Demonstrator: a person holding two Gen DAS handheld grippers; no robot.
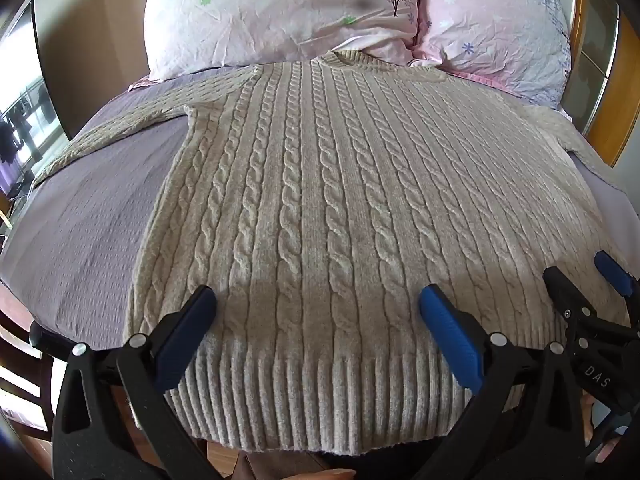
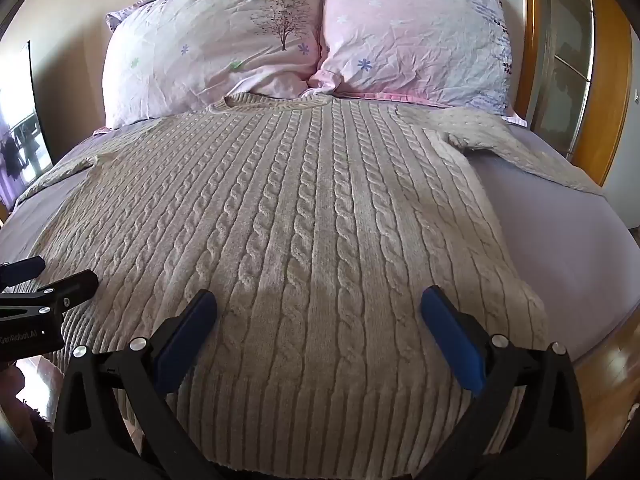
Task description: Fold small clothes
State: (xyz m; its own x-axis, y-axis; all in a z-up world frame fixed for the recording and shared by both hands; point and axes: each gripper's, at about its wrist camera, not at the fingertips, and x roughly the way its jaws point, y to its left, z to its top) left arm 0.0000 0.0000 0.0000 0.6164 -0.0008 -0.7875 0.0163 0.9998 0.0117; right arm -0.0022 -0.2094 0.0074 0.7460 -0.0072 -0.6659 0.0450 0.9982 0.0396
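Note:
A beige cable-knit sweater (image 1: 320, 184) lies flat on the bed, collar toward the pillows, ribbed hem hanging over the near edge, sleeves spread to both sides. It also shows in the right wrist view (image 2: 304, 216). My left gripper (image 1: 318, 300) is open and empty, just above the hem's left half. My right gripper (image 2: 320, 304) is open and empty, just above the hem's right half. The right gripper shows at the right edge of the left wrist view (image 1: 588, 280). The left gripper shows at the left edge of the right wrist view (image 2: 44, 276).
The bed has a purple sheet (image 1: 84, 216), also seen in the right wrist view (image 2: 560, 232). Two pink flowered pillows (image 2: 216, 48) (image 2: 416, 36) lie at its head. A wooden headboard (image 2: 536, 40) stands at the right. A dark chair (image 1: 24, 376) stands at the lower left.

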